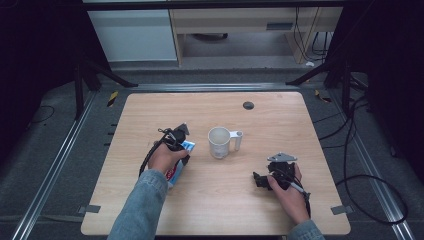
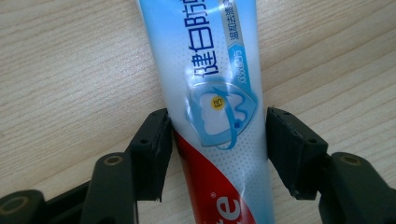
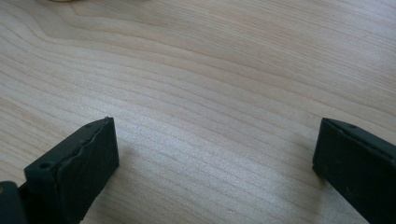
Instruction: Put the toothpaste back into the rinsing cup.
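A toothpaste tube [image 2: 215, 70], white and light blue with a red lower part, lies on the wooden table [image 2: 70, 70]. My left gripper [image 2: 217, 154] has a jaw against each side of it. From above, the tube [image 1: 188, 146] sticks out from under the left hand, with the left gripper [image 1: 176, 137] over it. A white mug [image 1: 219, 142] stands upright just right of the tube, its handle pointing right. My right gripper [image 1: 260, 180] rests low at the right front; in its own view the right gripper [image 3: 215, 158] is open over bare wood.
A small dark round grommet [image 1: 248, 105] is set into the table near its far edge. Black frame legs and cables run on the floor to both sides. A pale cabinet and a desk stand beyond the table.
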Demonstrator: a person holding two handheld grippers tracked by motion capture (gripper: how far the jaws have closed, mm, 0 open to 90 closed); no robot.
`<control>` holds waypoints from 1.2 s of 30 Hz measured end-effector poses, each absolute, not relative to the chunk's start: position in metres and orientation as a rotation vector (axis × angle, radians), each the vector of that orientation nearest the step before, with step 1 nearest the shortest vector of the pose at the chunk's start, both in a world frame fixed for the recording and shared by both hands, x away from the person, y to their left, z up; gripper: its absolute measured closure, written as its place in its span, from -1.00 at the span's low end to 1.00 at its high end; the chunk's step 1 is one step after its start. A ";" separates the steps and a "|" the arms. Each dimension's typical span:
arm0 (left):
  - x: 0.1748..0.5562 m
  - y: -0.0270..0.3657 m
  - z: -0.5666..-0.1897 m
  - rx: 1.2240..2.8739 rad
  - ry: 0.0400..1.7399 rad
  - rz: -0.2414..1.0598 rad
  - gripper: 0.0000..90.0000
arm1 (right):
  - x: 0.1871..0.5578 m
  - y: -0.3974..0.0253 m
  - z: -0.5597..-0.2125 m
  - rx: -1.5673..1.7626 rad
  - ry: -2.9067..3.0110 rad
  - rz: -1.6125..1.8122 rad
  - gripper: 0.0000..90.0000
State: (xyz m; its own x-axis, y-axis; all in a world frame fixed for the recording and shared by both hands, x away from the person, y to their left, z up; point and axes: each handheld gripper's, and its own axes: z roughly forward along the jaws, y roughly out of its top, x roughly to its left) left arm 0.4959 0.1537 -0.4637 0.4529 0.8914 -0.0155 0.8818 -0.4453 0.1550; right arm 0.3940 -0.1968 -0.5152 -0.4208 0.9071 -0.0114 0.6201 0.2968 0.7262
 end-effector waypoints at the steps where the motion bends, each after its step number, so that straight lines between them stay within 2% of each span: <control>1: 0.496 0.153 -0.464 2.555 1.570 0.104 -0.07 | 0.394 -0.197 -0.515 1.362 2.148 0.917 -0.99; 17: 0.494 0.152 -0.466 2.564 1.552 0.125 0.05 | 0.394 -0.197 -0.515 1.360 2.150 0.918 -0.99; 19: 0.494 0.152 -0.465 2.563 1.546 0.131 0.09 | 0.394 -0.197 -0.515 1.360 2.150 0.918 -0.99; 25: 0.490 0.152 -0.460 2.537 1.506 0.201 0.45 | 0.394 -0.197 -0.515 1.361 2.151 0.918 -0.99; 36: 0.477 0.153 -0.448 2.527 1.409 0.265 0.58 | 0.394 -0.196 -0.515 1.361 2.151 0.918 -0.99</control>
State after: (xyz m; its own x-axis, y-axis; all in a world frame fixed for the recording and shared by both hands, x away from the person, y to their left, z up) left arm 0.4774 0.1530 -0.4482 0.5194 0.8534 0.0431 0.8106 -0.5080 0.2911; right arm 0.3939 -0.1965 -0.5154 -0.4239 0.9056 -0.0101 0.6194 0.2980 0.7263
